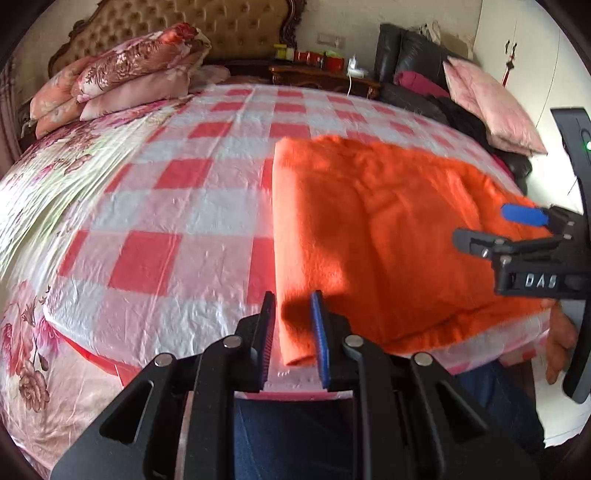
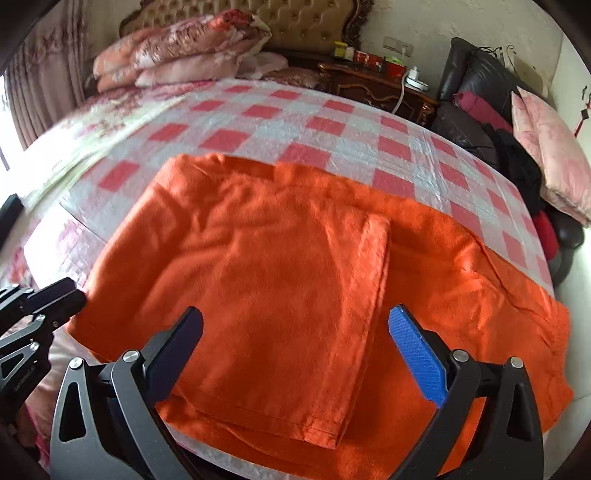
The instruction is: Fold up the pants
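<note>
Pants: orange pants (image 2: 295, 280) lie flat on the bed (image 1: 177, 206), at its near edge and toward the right side; one part is folded over the rest, its straight edge running toward the near edge.
Left tool: the left tool (image 1: 293, 332) sits at the near edge of the bed, its two fingers set narrowly apart on either side of the left folded edge of the pants; whether they pinch the cloth cannot be told.
Right tool: the right tool (image 2: 295, 354) hangs over the pants with its fingers spread wide, holding nothing.
Bed cover: a red and white checked sheet (image 1: 207, 140) under the pants.
Far left corner: a stack of flowered pillows (image 1: 125, 74) against the headboard (image 1: 229, 22).
Beyond the right side: a pink cushion (image 2: 554, 155) on a dark sofa (image 2: 476, 74).
</note>
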{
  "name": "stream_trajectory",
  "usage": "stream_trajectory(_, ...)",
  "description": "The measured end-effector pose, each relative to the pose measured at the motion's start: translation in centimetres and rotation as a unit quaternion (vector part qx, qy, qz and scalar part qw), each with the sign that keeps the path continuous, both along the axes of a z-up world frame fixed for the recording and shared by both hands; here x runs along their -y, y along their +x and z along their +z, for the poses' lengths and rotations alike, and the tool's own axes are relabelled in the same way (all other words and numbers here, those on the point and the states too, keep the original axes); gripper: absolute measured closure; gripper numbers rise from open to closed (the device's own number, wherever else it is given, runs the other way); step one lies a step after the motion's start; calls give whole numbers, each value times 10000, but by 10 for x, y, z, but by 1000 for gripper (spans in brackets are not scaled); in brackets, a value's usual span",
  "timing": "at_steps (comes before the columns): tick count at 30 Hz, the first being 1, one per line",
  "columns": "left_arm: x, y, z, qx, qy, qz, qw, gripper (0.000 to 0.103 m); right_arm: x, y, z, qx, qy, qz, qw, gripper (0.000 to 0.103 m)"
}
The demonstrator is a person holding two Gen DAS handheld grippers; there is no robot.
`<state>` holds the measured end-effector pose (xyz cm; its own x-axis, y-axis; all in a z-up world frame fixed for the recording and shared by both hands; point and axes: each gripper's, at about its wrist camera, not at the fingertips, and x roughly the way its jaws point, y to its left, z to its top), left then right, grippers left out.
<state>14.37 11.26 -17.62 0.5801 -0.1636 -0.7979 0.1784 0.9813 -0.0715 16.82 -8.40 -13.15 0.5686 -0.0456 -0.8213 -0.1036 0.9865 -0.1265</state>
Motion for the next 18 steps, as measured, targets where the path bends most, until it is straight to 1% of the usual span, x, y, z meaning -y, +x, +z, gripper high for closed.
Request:
stream_trajectory(1, -1, -1, -4, 12, 77, 28, 10000, 77, 2, 1, -5, -56, -45, -64, 10000, 5)
stream_trajectory(3, -7, -3, -4, 72, 114, 119, 9998, 68, 5, 2, -13, -240, -133, -130, 9995, 5)
stream_trajectory(5, -9, -4, 1, 237, 242, 138, 9993, 68, 9, 1, -22, -365, -52, -127, 9992, 5)
stream_trajectory(7, -5, -6, 16, 716, 297, 47, 9970, 67, 14, -4, -26, -317, 173, -143, 9992, 5)
stream_trajectory(8, 1, -6, 22, 1017, 401, -38, 9940, 64, 17, -5, -27, -323, 298, -128, 9990, 5)
stream_trajectory(9, 7, -4, 27, 1153, 489, -140, 9920, 56, 22, -6, -30, -350, 489, -147, 9981, 5)
stream_trajectory(10, 13, 1, 30, 1205, 549, -256, 9909, 53, 27, -5, -32, -415, 672, -177, 9967, 5)
stream_trajectory(11, 19, 6, 31, 1209, 592, -331, 9903, 53, 31, -5, -32, -449, 802, -200, 9956, 4)
stream_trajectory(12, 25, 13, 32, 1127, 690, -329, 9907, 53, 28, -5, -32, -458, 683, -101, 9966, 4)
stream_trajectory(13, 29, 22, 32, 979, 721, -291, 9922, 54, 27, -5, -32, -454, 633, -58, 9969, 5)
stream_trajectory(14, 31, 29, 32, 879, 531, -330, 9942, 57, 28, -5, -32, -484, 668, -68, 9966, 5)
stream_trajectory(15, 34, 39, 32, 775, 235, -405, 9959, 71, 29, -5, -32, -486, 706, -89, 9963, 4)
stream_trajectory(16, 38, 47, 29, 673, 200, -453, 9965, 81, 28, -6, -32, -469, 678, -78, 9966, 4)
stream_trajectory(18, 48, 64, 19, 443, 338, -599, 9967, 83, 28, -6, -32, -466, 691, -97, 9965, 4)
